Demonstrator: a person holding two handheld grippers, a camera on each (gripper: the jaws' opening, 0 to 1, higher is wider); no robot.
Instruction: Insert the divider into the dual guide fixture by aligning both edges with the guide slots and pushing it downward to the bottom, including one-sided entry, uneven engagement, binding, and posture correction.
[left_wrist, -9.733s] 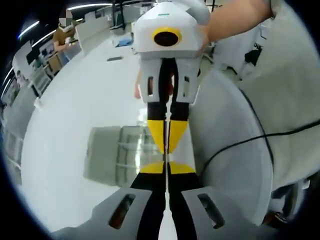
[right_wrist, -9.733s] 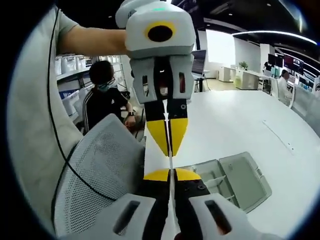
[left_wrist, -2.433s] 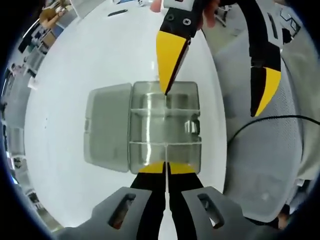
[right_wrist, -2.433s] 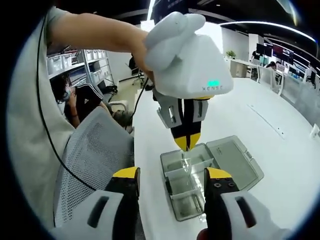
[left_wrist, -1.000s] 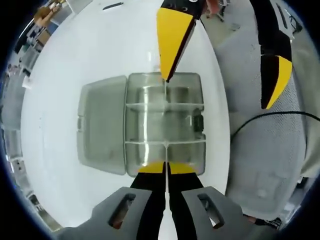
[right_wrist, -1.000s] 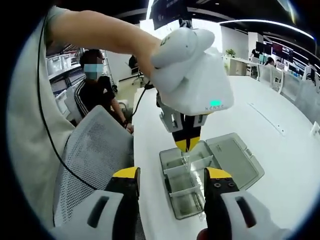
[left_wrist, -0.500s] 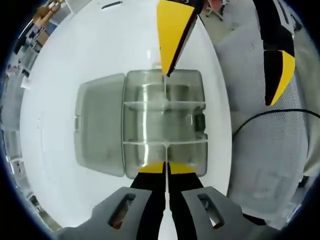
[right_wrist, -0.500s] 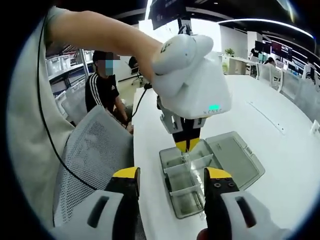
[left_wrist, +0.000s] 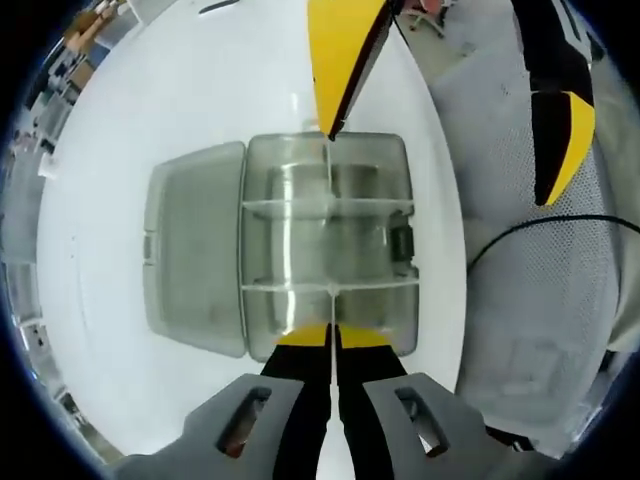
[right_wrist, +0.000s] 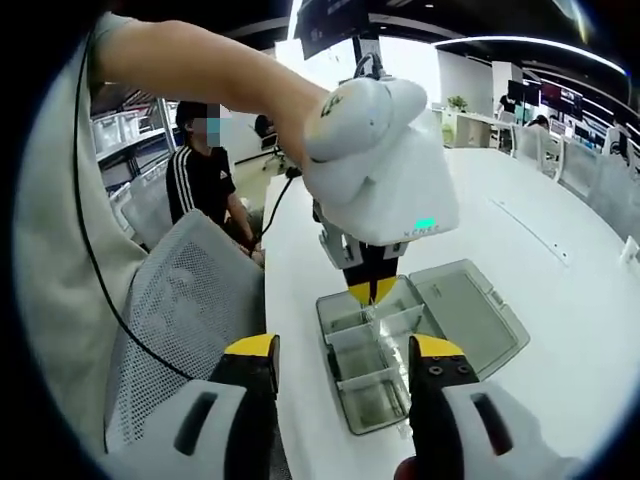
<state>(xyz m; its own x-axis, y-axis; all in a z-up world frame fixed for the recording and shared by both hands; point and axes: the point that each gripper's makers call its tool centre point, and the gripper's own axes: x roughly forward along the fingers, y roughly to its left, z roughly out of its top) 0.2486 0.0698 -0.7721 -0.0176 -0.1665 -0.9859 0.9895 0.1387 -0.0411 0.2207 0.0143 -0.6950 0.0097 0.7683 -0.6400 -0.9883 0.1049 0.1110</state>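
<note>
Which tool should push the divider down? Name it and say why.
Left. The left tool is shut on the divider over the box; the right tool is open, holding nothing.

White housing with a green light (right_wrist: 427, 224), black fingers (right_wrist: 371, 291) tipped yellow, grey short sleeve (right_wrist: 60, 180)

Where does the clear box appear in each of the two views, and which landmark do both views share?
Left gripper view: the box lies at the centre, its open lid at picture left.
Right gripper view: the box lies low at the centre, between the right gripper's yellow-tipped jaws.
Shared landmark: the mesh chair beside the white table.
</note>
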